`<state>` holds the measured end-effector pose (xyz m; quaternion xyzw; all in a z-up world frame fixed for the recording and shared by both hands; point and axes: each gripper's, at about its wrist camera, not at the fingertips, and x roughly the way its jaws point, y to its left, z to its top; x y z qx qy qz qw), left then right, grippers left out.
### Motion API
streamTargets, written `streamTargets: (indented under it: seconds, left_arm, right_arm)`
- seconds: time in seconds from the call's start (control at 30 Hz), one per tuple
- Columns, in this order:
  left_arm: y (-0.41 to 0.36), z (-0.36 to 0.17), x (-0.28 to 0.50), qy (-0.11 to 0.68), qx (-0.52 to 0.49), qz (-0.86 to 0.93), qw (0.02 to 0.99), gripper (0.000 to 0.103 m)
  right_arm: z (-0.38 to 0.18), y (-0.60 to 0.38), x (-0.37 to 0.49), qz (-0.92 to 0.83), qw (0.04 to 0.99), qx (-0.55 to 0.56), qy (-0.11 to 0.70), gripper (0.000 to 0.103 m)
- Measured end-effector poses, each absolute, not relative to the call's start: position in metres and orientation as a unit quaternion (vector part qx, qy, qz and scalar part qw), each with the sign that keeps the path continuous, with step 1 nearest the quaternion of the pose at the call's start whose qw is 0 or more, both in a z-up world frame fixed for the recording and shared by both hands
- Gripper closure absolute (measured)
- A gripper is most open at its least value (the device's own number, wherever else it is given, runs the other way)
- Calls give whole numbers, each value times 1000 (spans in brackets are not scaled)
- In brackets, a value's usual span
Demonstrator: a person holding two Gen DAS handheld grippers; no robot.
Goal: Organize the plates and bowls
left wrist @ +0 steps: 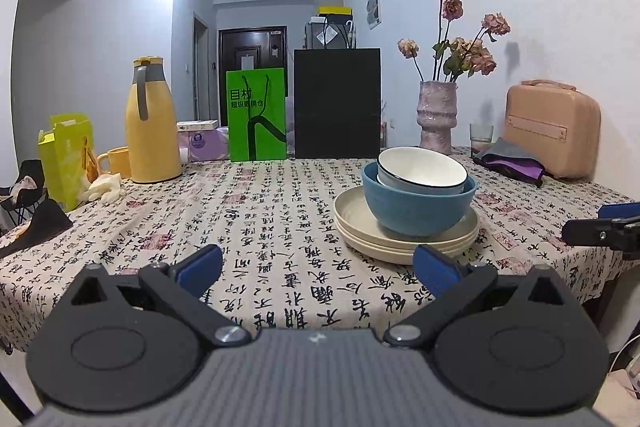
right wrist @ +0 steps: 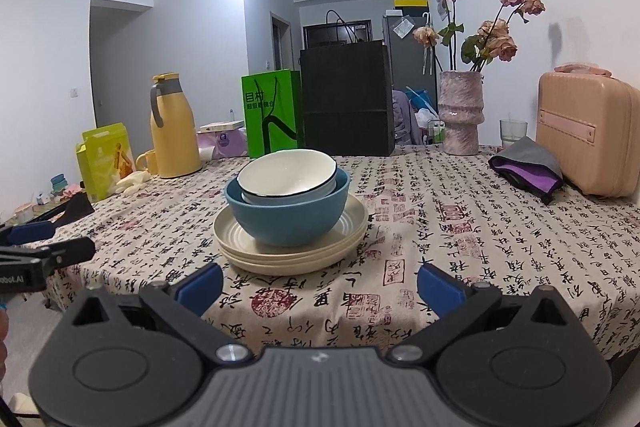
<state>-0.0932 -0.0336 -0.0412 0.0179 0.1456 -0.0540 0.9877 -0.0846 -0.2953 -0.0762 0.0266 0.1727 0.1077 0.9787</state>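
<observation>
Stack: white bowl (right wrist: 286,173) is nested in blue bowl (right wrist: 286,213), set on cream plates (right wrist: 292,247), mid-bench (right wrist: 500,227).
Left gripper (left wrist: 318,267): held wide open, nothing gripped, short of the plates.
Right gripper (right wrist: 320,281): likewise spread wide, nothing held.

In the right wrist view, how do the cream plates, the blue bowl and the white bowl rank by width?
1. Cream plates, widest.
2. Blue bowl, narrower.
3. White bowl, narrowest, nested tilted inside the blue one.
They stand stacked, so nearness hardly affects this.
</observation>
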Motion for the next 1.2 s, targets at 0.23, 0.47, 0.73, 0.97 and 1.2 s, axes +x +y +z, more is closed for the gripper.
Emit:
streamTargets:
  seconds: [0.23,0.47,0.73,0.97,1.2]
  left_arm:
    - [-33,-43,-93,149,16,-53,987,0]
    - [-33,-43,-93,149,16,-54,987,0]
    - [-33,-43,-93,149,16,-53,987,0]
    - [-33,-43,-93,149,16,-53,987,0]
    - [-33,-43,-93,149,15,-55,987,0]
  right_arm:
    - [-77,-294,-85,109,978,26,175,0]
    - [-78,-295,-84,111,978,26,177,0]
    - [-78,-295,-84,110,978,26,177,0]
    - [-78,-294,-83,111,978,25,177,0]
    - [-78,-294,-84,111,977,24,178,0]
